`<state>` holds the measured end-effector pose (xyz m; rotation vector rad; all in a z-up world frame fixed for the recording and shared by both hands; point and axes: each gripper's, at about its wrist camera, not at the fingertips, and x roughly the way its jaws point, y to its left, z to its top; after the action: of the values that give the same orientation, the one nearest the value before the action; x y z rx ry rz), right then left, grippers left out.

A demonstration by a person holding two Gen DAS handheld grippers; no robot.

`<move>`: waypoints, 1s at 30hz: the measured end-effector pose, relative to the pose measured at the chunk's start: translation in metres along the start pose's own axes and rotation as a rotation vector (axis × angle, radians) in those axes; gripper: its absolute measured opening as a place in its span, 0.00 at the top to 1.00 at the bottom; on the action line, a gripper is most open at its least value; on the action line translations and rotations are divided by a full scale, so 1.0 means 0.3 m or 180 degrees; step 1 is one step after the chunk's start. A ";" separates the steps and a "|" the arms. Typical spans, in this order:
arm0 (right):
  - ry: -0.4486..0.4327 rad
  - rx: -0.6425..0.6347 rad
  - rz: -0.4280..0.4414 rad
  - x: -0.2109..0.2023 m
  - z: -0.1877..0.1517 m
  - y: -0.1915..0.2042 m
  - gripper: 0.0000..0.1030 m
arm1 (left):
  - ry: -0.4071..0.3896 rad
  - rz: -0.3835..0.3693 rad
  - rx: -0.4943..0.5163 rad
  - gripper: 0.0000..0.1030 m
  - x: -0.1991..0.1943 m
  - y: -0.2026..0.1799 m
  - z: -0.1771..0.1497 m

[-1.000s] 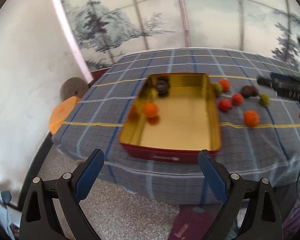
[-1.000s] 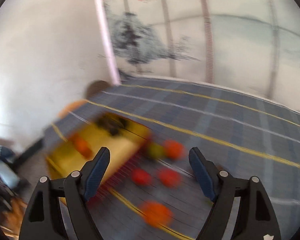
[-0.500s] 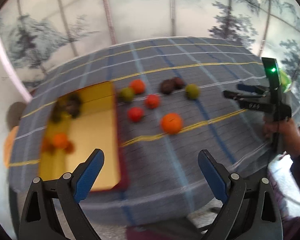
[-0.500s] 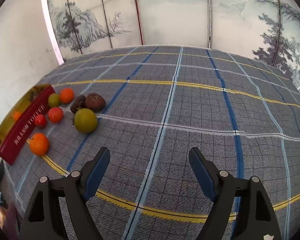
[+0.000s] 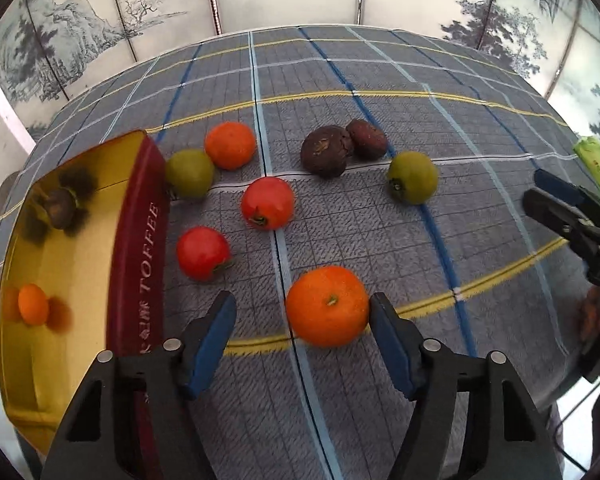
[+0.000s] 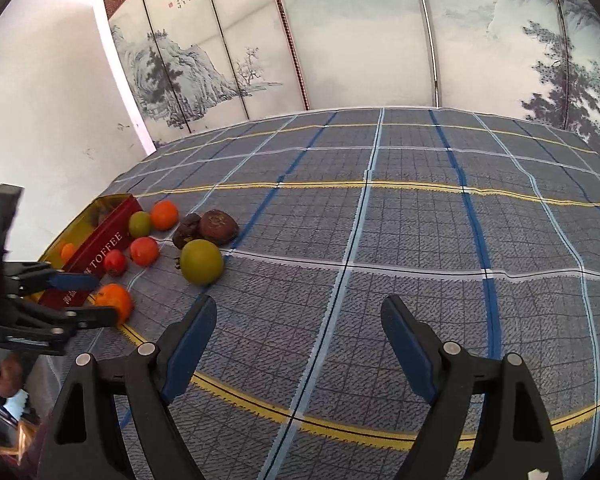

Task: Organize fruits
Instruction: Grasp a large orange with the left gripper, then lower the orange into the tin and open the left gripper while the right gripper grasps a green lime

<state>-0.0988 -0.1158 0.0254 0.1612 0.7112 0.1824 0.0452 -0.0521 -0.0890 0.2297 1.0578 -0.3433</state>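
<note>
- Since half a second ago the left gripper (image 5: pixel 302 318) has come much nearer to the fruits; the big orange (image 5: pixel 326 305) that lay far ahead now sits between its blue pads, touching or almost touching the right pad (image 5: pixel 388 340), well apart from the left one. The jaws stand wide, not closed on it.
- Its stem dimple points up toward the camera; the fruit is round, so I see no clear long axis.
- The right gripper (image 6: pixel 298 340) has turned a little; the fruits are now further to its left. Its jaws are wide apart with only tablecloth (image 6: pixel 380 240) between them.
- The tin (image 5: pixel 140 240) lies at the left on the cloth, its long red wall with the word TOFFEE running away from the left camera. Inside are a small orange (image 5: pixel 33 305) and a dark fruit (image 5: pixel 60 208).
- On the cloth beside the tin: two red fruits (image 5: pixel 202 253), a green fruit (image 5: pixel 189 173) touching the tin's wall, an orange (image 5: pixel 230 145), two brown fruits (image 5: pixel 326 151) touching each other, and another green fruit (image 5: pixel 413 177) near them.
- Only the left view shows the gold inside of the tin well, and a green packet (image 5: pixel 596 168) at the far right edge.
- Only the right view shows the painted screen (image 6: pixel 204 60) with writing on it.
</note>
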 end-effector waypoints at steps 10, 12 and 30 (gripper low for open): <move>0.0202 -0.0115 0.0153 0.026 0.021 0.045 0.16 | -0.0191 -0.0170 -0.0121 0.60 -0.135 -0.019 -0.047; 0.0189 -0.0202 0.0297 0.033 0.054 0.092 0.16 | -0.0220 -0.0254 -0.0195 0.60 -0.182 -0.008 -0.060; 0.0544 -0.0707 0.0203 0.258 0.104 0.255 0.70 | -0.0455 -0.0104 -0.0750 0.60 -0.426 0.280 -0.174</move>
<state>-0.0292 -0.0271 0.0155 -0.0447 0.8505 0.3373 -0.0217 0.0647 0.0006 -0.0229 0.9519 -0.2578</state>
